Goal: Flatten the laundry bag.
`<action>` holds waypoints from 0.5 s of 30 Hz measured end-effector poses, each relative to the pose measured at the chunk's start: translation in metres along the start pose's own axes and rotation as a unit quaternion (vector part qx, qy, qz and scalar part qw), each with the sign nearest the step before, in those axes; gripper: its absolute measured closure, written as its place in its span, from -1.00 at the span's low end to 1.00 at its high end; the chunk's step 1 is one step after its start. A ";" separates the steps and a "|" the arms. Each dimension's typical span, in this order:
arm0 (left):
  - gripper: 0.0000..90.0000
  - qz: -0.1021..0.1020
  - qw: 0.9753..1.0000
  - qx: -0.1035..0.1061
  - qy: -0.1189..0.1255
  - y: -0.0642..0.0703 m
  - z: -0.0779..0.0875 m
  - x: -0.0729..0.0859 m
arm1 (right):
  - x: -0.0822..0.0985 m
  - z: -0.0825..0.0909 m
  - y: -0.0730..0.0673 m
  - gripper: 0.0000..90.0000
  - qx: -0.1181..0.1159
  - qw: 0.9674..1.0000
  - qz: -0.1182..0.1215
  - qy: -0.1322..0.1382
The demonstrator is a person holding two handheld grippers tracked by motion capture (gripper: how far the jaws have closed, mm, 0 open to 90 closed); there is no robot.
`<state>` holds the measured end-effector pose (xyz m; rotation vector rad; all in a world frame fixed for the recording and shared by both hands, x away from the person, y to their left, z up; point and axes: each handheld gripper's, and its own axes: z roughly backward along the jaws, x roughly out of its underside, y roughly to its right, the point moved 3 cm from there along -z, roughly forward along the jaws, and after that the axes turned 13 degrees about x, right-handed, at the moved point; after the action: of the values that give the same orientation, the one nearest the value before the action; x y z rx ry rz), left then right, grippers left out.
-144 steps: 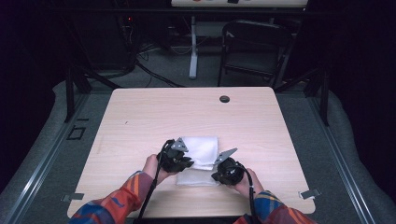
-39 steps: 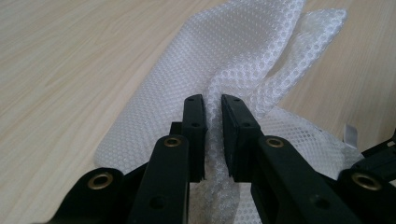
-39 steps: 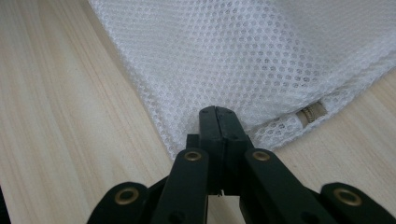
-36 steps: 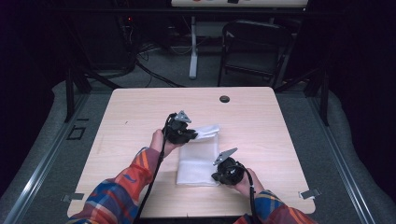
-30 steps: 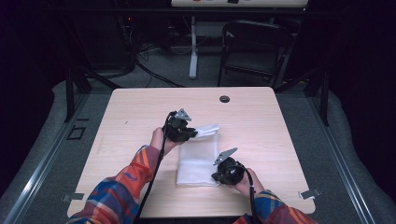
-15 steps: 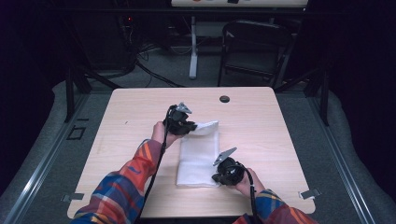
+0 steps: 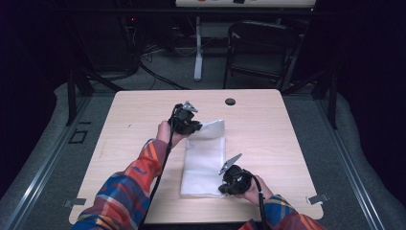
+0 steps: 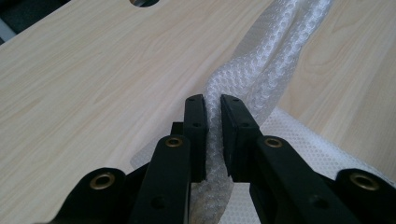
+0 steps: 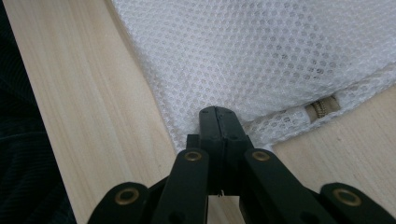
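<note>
A white mesh bag (image 7: 205,160) lies lengthwise on the wooden table (image 7: 268,139). My left gripper (image 7: 194,126) is shut on the bag's far end, and the mesh bunches into a twisted ridge (image 8: 261,70) between its jaws (image 8: 212,119). Near the table's front edge my right gripper (image 7: 224,188) is shut on the bag's near corner (image 9: 187,126), its jaws pressed together over the mesh edge (image 9: 217,116). A zipper end (image 9: 322,106) shows at the seam just right of that corner.
A round cable hole (image 7: 230,101) sits near the table's far edge. Beyond the table stand a dark chair (image 7: 261,48) and a white post (image 7: 197,48) on the floor. A person's plaid sleeves (image 7: 124,191) enter from the bottom.
My left gripper has carried the bag's far end away from the person, stretching the bag out along the table. The right gripper has held still on the near corner.
</note>
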<state>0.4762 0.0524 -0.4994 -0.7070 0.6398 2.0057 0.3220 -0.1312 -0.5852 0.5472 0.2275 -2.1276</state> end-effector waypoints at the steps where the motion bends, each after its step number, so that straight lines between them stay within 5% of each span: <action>1: 0.79 0.001 1.000 0.000 -0.001 -0.001 0.000 -0.001 | 0.000 0.000 0.000 1.00 0.000 1.000 0.002 -0.001; 15: 0.74 0.016 1.000 -0.026 0.005 -0.017 -0.010 -0.012 | 0.002 0.002 -0.005 1.00 -0.011 1.000 0.010 -0.014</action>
<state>0.4987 0.0469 -0.5010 -0.7423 0.6097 2.0550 0.3158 -0.1306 -0.5847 0.5047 0.2294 -2.1088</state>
